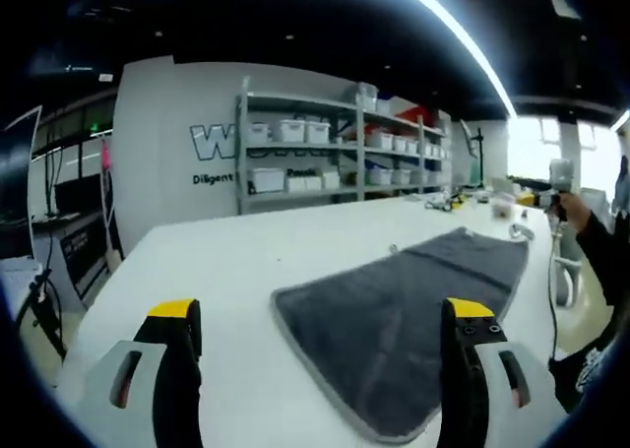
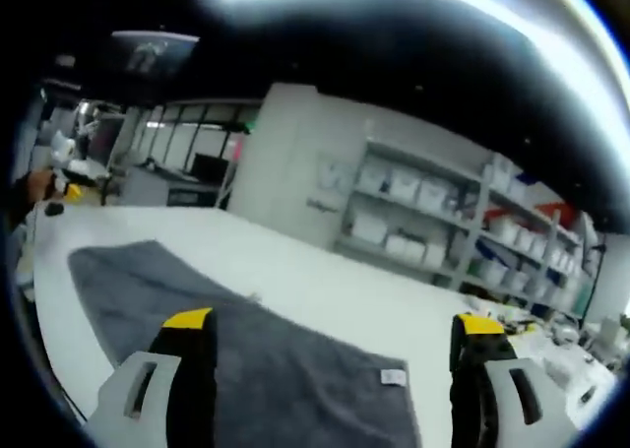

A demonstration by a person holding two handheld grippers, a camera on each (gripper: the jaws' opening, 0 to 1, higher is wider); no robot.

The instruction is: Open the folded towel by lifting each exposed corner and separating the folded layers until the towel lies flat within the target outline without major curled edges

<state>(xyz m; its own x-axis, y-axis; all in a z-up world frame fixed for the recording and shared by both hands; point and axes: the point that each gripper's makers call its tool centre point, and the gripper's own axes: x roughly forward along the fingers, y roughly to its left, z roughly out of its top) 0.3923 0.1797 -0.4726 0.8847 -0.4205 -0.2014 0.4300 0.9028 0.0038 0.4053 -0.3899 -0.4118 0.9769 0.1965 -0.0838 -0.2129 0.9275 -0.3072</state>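
Grey towel [image 1: 409, 325] appears opened flat on white table [image 1: 246, 261], outline unclear; left gripper [image 1: 320, 320] and right gripper [image 2: 335, 335] both wide, empty.

On the far grey wall [image 1: 187, 103], a large outlined letter "W" [image 1: 212, 141] stood just left of the shelving unit [image 1: 325, 153], which hid the rest of the word. Below it, small dark lettering [image 1: 213, 178] began "Diligent". A small white tag [image 2: 393, 377] on the towel [image 2: 276, 369] was too blurred to read.
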